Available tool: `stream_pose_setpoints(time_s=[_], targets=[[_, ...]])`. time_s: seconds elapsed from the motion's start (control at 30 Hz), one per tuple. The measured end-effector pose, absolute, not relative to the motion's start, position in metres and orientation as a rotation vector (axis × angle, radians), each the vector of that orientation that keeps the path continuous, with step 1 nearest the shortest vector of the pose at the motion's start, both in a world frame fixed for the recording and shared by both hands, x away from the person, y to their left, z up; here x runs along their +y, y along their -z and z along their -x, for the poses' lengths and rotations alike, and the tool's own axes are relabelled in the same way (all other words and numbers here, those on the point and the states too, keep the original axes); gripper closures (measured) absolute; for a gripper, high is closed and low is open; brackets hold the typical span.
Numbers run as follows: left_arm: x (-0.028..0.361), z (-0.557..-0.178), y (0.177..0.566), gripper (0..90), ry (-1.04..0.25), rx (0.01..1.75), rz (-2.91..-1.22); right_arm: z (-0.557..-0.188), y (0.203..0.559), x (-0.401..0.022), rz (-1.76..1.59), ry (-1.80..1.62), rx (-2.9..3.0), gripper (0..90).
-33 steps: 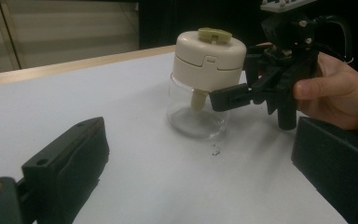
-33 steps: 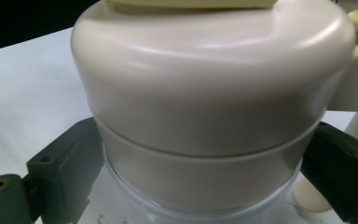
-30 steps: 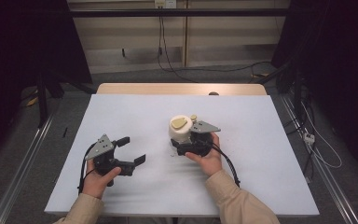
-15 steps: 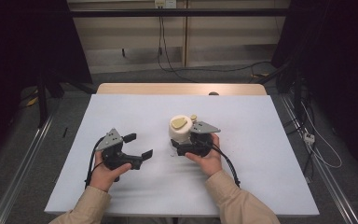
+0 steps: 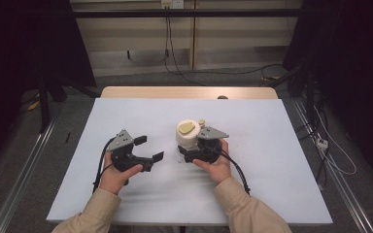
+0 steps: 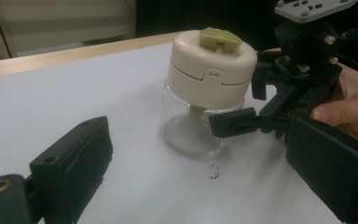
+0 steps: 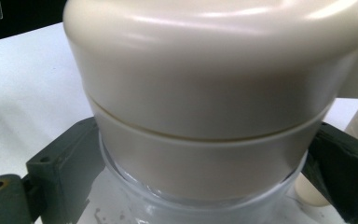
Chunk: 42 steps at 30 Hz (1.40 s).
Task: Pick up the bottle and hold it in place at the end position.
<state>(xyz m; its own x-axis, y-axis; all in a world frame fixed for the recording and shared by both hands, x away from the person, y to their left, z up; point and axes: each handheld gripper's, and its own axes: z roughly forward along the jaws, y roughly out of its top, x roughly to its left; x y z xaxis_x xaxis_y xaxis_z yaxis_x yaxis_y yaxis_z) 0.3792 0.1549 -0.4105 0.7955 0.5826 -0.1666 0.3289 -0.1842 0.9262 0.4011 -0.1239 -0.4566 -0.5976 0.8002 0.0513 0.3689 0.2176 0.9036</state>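
A jar (image 5: 188,133) with a clear glass body and a thick cream lid stands upright near the middle of the white table (image 5: 281,145). A beige tab sits on top of the lid (image 6: 220,38). My right gripper (image 5: 190,149) comes in from the jar's right, shut on the jar. In the right gripper view its jaws press the glass just under the lid (image 7: 214,93) on both sides. My left gripper (image 5: 149,148) is open and empty, a short way left of the jar. In the left gripper view the jar (image 6: 209,70) stands ahead between its jaws.
A small cream peg (image 5: 201,122) stands just behind the jar. Dark specks (image 6: 213,173) lie on the table in front of it. A wooden strip (image 5: 189,92) runs along the table's far edge, with floor cables and dark frames beyond.
My left gripper has moved right across the table, closer to the jar, still open. The right gripper and the jar have stayed where they were.
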Motion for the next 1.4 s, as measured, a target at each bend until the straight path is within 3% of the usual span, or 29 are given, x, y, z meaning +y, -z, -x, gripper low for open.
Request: stream_pose_setpoints(time_s=[0.73,1.07,1.4], targets=[[0.138,-0.393,0.401,16.1,-0.252,0.696,-1.816,-0.402,0.458,-0.124,-1.069,-1.346,2.078,4.9],[0.135,-0.398,0.398,27.8,-0.221,0.711,-1.835,-0.402,0.458,-0.124,-1.069,-1.344,2.078,4.9],[0.132,-0.4,0.398,32.6,-0.208,0.719,-1.84,-0.402,0.458,-0.124,-1.068,-1.342,2.081,4.9]])
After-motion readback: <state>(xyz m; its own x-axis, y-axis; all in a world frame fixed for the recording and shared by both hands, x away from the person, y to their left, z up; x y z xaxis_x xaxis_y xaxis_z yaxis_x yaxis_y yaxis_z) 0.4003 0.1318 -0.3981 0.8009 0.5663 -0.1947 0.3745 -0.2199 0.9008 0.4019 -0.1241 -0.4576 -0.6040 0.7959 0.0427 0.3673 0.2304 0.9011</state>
